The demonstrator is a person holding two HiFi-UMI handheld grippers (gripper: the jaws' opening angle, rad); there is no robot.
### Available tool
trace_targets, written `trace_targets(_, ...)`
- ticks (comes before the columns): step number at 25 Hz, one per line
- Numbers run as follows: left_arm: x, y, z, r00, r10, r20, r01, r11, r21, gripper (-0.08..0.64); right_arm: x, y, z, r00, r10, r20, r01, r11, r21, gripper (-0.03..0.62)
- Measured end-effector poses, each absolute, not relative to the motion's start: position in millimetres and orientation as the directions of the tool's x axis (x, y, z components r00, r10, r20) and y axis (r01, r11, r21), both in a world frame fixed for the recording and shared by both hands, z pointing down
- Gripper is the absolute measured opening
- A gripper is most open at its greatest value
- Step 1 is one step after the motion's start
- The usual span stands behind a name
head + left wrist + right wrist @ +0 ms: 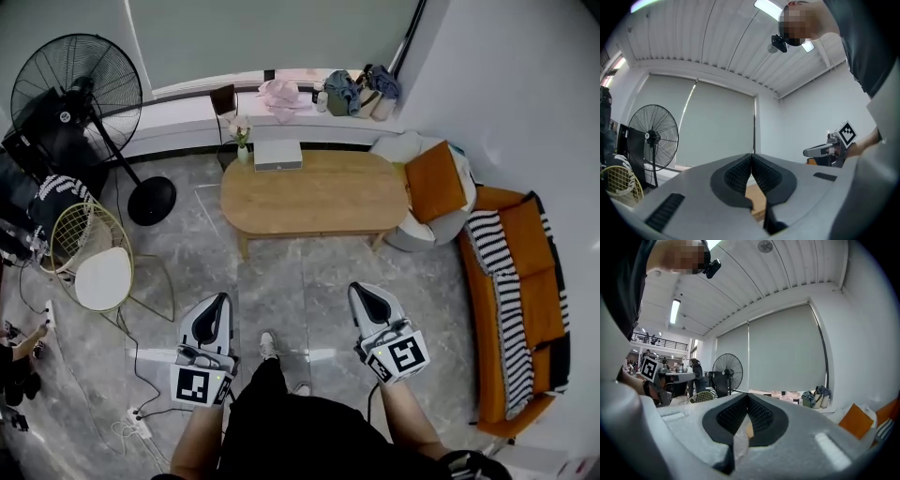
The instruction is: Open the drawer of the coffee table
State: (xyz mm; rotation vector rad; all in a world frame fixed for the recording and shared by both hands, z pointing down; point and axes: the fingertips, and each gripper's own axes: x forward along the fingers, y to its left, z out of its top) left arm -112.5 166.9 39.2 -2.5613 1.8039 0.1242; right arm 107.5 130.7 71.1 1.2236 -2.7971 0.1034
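Where the coffee table ends, a vase — upright — holds flowers.

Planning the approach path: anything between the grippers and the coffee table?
Nothing visible: only bare floor between the left gripper, right gripper and the coffee table. The wire chair stands off to the left.

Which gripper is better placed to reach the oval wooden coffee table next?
Probably the right gripper: it sits slightly nearer the oval wooden coffee table and faces its long side; the left gripper lines up with its end. Both are shut; no drawer front shows.
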Motion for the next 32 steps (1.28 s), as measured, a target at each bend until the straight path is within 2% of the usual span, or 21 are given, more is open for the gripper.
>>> trace_targets(6,-154,92,46,0.380,-0.924,-0.054,-0.922,-0.383,0.057,0.008,53,56,64,-0.679,-0.723,0.125,-0.730,0.684,-0.005,0.005)
trace_targets(13,-176,33,47,0.404,-0.912,-0.071,-0.910,-0.408,0.067,0.008,31,21,75,-0.648,-0.745,0.157,-0.758,0.652,-0.030,0.005)
trace_targets(21,-151,6,55,0.462,-0.885,-0.050,-0.881,-0.465,0.085,0.008,44,-3,83,-0.630,-0.757,0.174,-0.774,0.631,-0.059,0.005)
trace_targets(32,-125,-15,34,0.427,-0.901,-0.079,-0.901,-0.431,0.055,0.008,52,-27,76,-0.705,-0.684,0.185,-0.702,0.711,-0.046,0.005)
